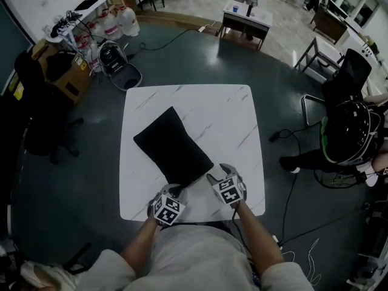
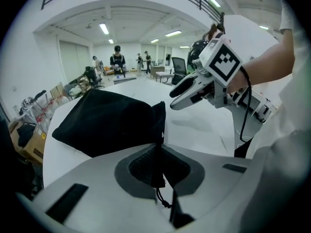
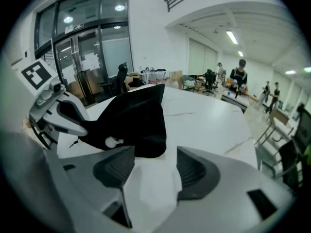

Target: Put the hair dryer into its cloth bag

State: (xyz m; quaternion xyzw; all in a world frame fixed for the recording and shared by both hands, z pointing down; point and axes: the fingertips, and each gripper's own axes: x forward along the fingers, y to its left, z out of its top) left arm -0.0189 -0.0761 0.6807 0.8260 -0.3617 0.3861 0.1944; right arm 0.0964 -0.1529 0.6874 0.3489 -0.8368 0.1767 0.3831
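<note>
A bulging black cloth bag (image 1: 173, 145) lies slantwise on the white marble table (image 1: 224, 120), its mouth toward me. No hair dryer shows outside it. My left gripper (image 1: 176, 188) is at the bag's near end, shut on the bag's black drawstring (image 2: 156, 176), with the bag (image 2: 107, 123) just beyond the jaws. My right gripper (image 1: 217, 173) stands open just right of the bag's mouth, nothing between its pads; in the right gripper view the bag (image 3: 136, 118) lies ahead of the jaws (image 3: 155, 161). A small white bit (image 3: 112, 141) shows at the bag's end.
The table's near edge (image 1: 200, 217) is right under both grippers. A black office chair (image 1: 345, 77) and a seated person (image 1: 351, 138) are at the right. Cardboard boxes (image 1: 66, 71) and jugs stand at the far left. Cables lie on the dark floor (image 1: 291, 187).
</note>
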